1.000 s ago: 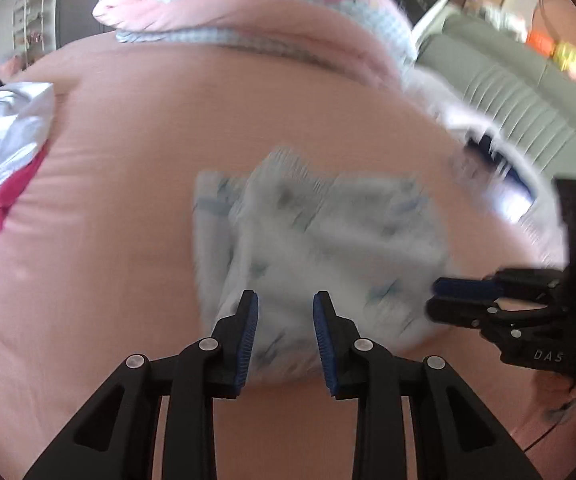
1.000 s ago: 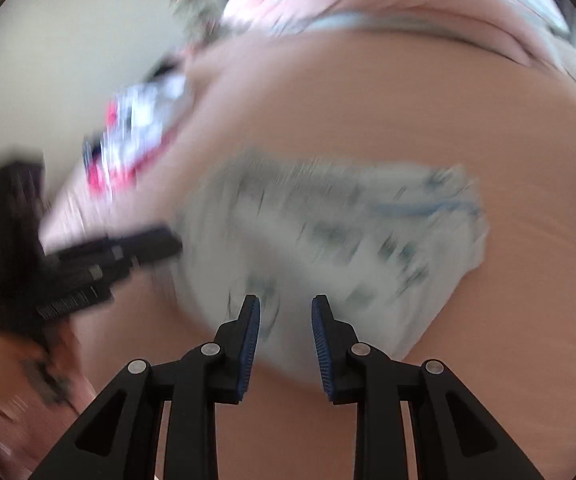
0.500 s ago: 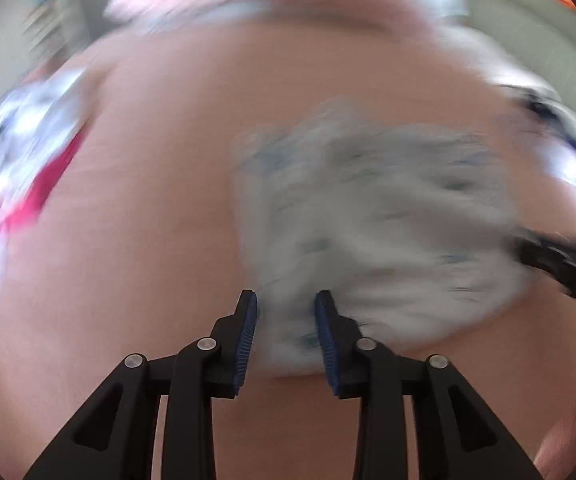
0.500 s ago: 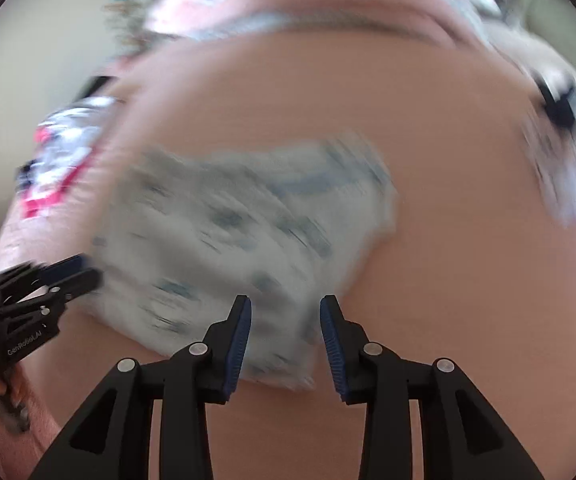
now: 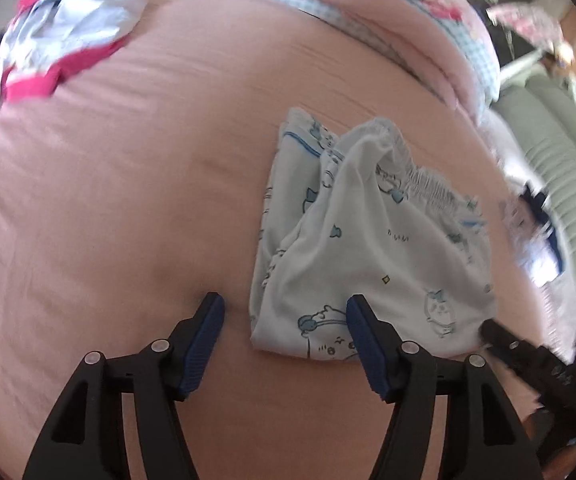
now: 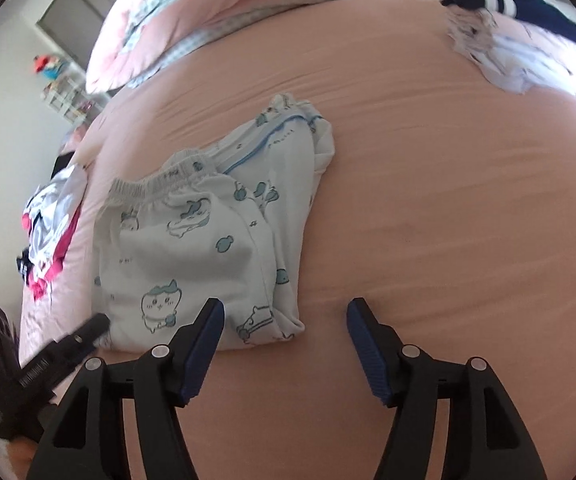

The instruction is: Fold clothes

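Pants (image 5: 371,264) lying folded on the pink sheet (image 5: 128,200), white with blue cartoon print, elastic waistband (image 5: 419,176) bunched up on the far side, one leg layer poking out beyond it. Near folded edge rather neat, top layer puffy, not pressed flat. Left gripper (image 5: 286,320) released, jaws just opened wide, straddling the near left corner of the pants without pinching it. Right gripper (image 6: 286,320) likewise released, jaws just opened, left pad at the near right corner, right pad over bare sheet; nothing gripped in either. Each gripper visible in the other's view, flanking the bundle. Red and white garment (image 5: 48,48) heaped well off to the left, navy and white garment (image 6: 527,28) well apart on the right, pink quilt (image 5: 367,12) rolled at the far end of the bed. Judged: fold just set down, step near complete. Risks: puffy top layer springing back and undoing the fold, cause being loose elastic and trapped air; a pad snagging the near hem on withdrawal and dragging the bundle askew, cause being the pads so close to the cloth; uneven waistband leaving a lopsided stack if the next fold goes in without smoothing
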